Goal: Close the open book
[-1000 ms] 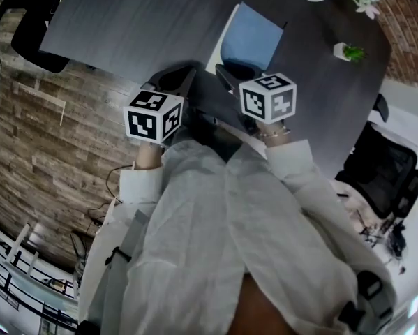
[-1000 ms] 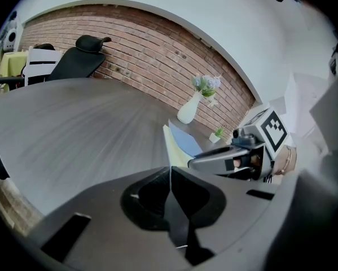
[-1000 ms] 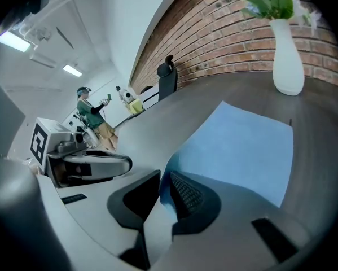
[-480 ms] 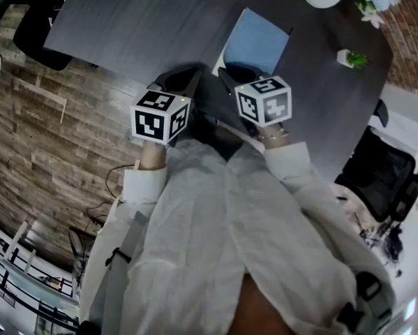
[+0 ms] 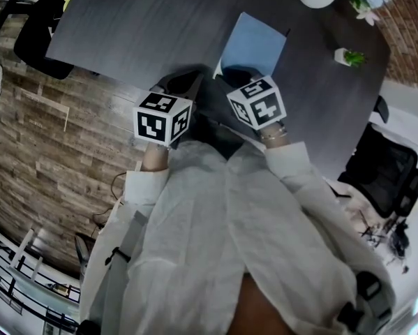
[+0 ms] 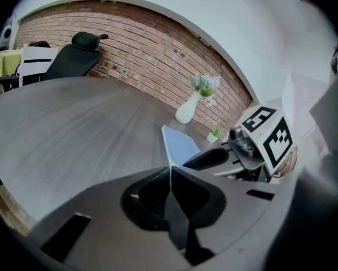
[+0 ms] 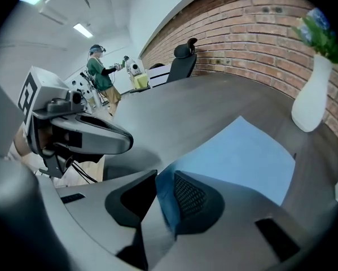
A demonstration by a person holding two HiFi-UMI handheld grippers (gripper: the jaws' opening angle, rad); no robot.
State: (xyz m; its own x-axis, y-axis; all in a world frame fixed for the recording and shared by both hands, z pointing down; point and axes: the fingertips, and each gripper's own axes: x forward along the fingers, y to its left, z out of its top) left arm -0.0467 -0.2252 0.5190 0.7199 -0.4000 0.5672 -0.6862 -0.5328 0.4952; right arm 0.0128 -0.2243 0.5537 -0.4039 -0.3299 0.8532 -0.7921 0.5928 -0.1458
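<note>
The blue book [image 5: 254, 44] is lying flat on the dark table [image 5: 139, 26], just ahead of both my claws. Its near corner is reaching in between the jaws of my right claw [image 7: 160, 185]. Those jaws have just been opening and are standing apart, so the cover [image 7: 242, 157] is sitting loose between them rather than pinched. I am judging this cover to be thin, light and bendy, since the corner is curling up instead of staying stiff. It is likely to flop rather than swing like a board. I am thinking the best hold is shallow, on the free edge away from the spine, with gentle pressure so nothing creases. Its surface is looking matte and smooth, possibly a little slippery.

My left claw [image 6: 170, 174] is closed tight, just left of the book's near corner. I cannot tell whether anything thin is caught in it.

The tabletop is showing a streaky wood grain. Beyond the book, a rounded white vase [image 7: 311, 97] and a small potted plant [image 5: 349, 53] are standing before a brick wall [image 7: 259, 33].
</note>
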